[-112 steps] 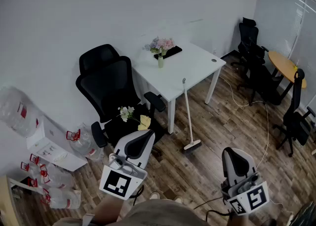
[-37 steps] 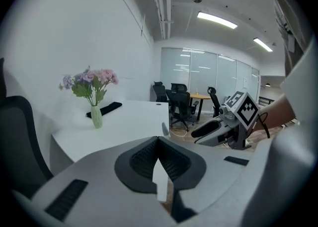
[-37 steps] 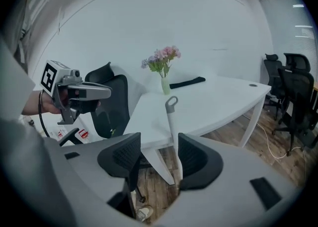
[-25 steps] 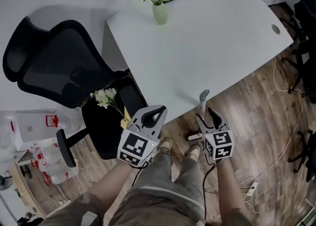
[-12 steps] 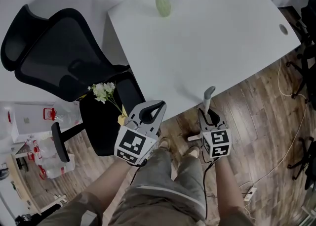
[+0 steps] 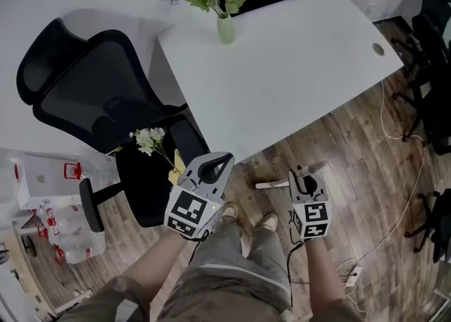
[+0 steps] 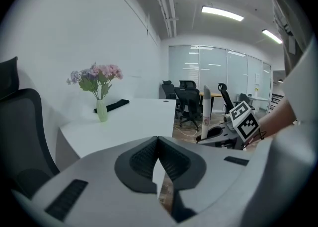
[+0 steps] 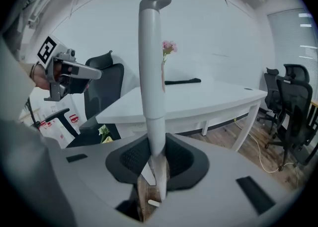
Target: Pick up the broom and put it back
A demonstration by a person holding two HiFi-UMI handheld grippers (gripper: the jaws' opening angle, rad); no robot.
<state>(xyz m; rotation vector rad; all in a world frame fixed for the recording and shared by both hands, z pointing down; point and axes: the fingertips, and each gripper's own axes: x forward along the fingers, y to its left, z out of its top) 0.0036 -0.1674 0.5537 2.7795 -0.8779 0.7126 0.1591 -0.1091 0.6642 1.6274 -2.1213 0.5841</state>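
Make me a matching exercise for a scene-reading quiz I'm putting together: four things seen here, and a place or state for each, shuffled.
1 broom handle
2 vase of flowers
3 left gripper
4 black chair

A on the white desk
B jaws together, empty
C between the jaws of the right gripper
D small white bouquet on its seat

Pairs: 1-C, 2-A, 3-B, 4-D. The right gripper's jaws are closing on the handle.

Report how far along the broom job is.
Done: the handle of the broom stands between the jaws of the right gripper. In hand: those jaws are closing on it, beside the white desk. Left: carrying the broom off and putting it back. The left gripper is shut and empty.
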